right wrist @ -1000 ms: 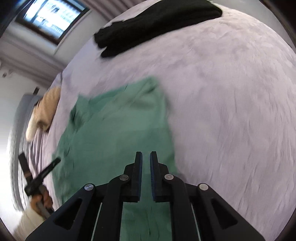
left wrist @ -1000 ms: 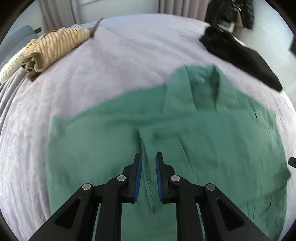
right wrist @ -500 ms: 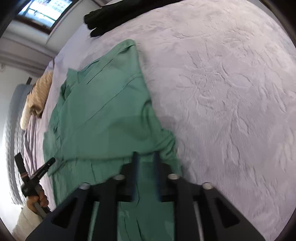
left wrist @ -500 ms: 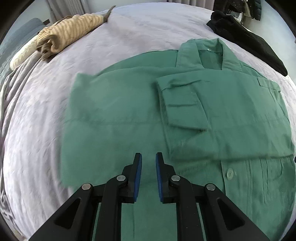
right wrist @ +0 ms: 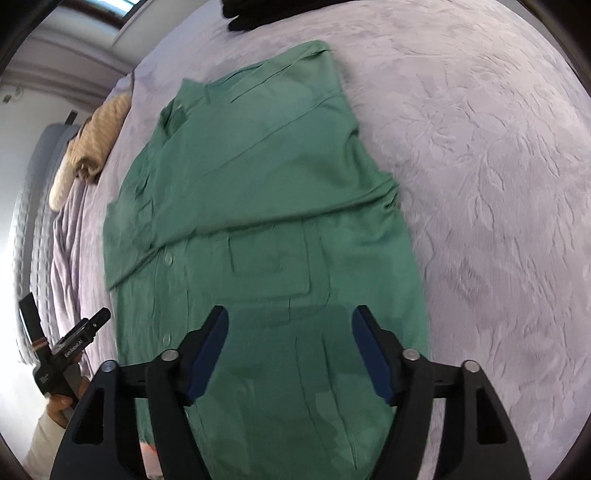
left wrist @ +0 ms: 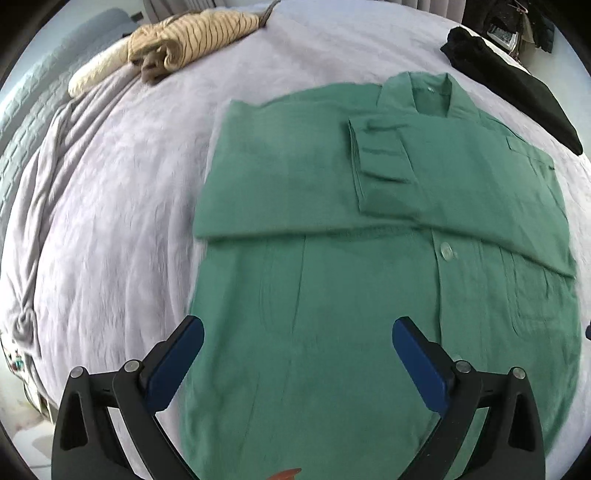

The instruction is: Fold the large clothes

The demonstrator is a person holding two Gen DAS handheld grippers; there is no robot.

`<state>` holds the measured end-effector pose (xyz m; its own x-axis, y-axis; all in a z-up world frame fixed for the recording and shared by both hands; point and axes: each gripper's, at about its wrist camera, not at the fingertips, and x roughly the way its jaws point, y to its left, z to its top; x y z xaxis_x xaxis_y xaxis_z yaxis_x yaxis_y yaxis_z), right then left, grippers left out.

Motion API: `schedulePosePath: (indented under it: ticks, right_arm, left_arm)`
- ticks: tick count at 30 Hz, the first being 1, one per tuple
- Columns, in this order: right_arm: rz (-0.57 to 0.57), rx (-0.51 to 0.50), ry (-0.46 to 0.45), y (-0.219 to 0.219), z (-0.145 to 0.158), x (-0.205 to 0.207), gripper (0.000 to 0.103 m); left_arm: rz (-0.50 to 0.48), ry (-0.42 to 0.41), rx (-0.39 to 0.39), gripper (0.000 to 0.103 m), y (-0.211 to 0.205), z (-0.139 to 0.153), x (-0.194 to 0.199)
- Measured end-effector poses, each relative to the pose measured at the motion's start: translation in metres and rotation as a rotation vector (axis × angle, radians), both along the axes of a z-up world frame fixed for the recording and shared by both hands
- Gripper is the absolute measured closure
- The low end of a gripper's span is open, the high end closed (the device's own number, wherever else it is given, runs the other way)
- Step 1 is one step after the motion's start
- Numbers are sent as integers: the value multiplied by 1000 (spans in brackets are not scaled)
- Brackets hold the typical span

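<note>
On the bed, across its pale lilac cover, your green shirt lies face up with both sleeves crossed over the chest, which narrows it for the next fold. Your left tool has just been opening and hangs wide apart above the lower front with nothing between its jaws; your right tool has also just been opening over the hem side, empty too, though blur softens that view. Near the headboard sits a striped beige garment, and a black garment lies well apart from the shirt.
</note>
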<state>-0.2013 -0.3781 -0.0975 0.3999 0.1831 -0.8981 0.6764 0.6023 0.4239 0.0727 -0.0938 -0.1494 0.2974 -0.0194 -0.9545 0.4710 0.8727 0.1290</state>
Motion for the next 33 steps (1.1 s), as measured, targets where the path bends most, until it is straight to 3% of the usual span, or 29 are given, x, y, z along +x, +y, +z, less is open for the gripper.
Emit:
schedulePosePath:
  ticks: [3, 5, 6, 7, 14, 33]
  right_arm:
    - [32, -6, -2, 9, 8, -6, 13]
    - [60, -39, 16, 17, 14, -9, 11]
    - [75, -35, 23, 20, 15, -11, 2]
    - [80, -23, 21, 22, 15, -14, 0]
    - [90, 67, 19, 28, 19, -30, 0]
    - [115, 134, 15, 41, 27, -32, 0]
  left_arm:
    - [27, 21, 6, 1, 8, 7, -15]
    - [36, 35, 9, 1, 13, 11, -25]
    - [38, 42, 11, 1, 15, 12, -30]
    - [41, 41, 18, 1, 18, 16, -37]
    - [70, 38, 30, 1, 24, 35, -63]
    - [85, 13, 70, 1, 32, 59, -95]
